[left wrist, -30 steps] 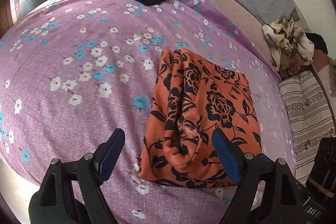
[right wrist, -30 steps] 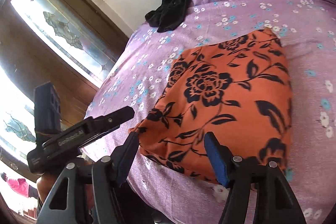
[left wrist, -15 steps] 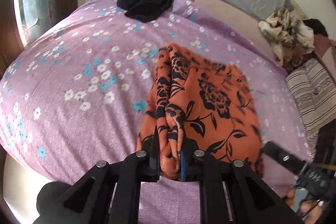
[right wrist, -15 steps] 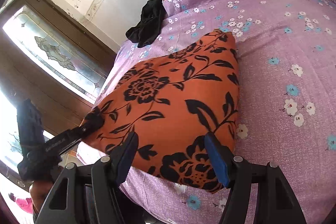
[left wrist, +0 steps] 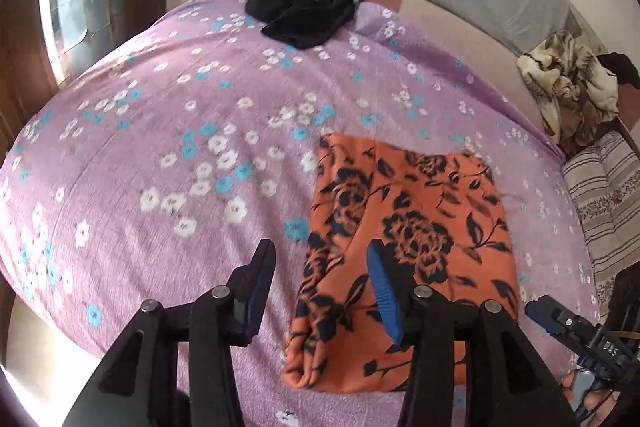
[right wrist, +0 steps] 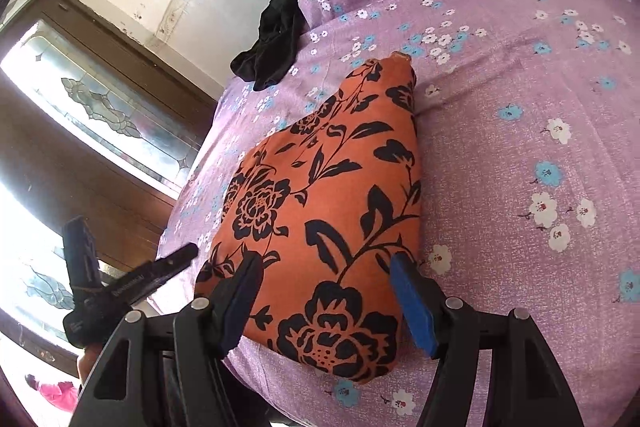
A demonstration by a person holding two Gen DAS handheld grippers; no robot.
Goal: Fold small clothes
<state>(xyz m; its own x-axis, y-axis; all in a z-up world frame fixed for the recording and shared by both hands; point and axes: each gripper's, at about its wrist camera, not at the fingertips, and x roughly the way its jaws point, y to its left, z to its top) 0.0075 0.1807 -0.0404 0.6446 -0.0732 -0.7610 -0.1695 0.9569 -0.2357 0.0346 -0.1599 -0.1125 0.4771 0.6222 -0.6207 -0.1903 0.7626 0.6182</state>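
My left tongs (left wrist: 320, 291) have just been opening and stand released over the near-left edge of the orange floral garment (left wrist: 404, 251), which lies folded on the bed (left wrist: 160, 155). My right tongs (right wrist: 324, 295) gape around its near corner, pressing nothing. The rolled left edge could spring loose if a jaw snags it.

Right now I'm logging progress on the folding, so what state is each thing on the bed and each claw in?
Orange floral garment: folded into a compact rectangle, lying flat on the bedsheet.
Black garment: crumpled, unfolded, at the far edge of the bed.
Purple floral bedsheet: spread over the bed.
Left claw: has just been opening, pads off the cloth.
Right claw: open, straddling the garment's near end, gripping nothing.
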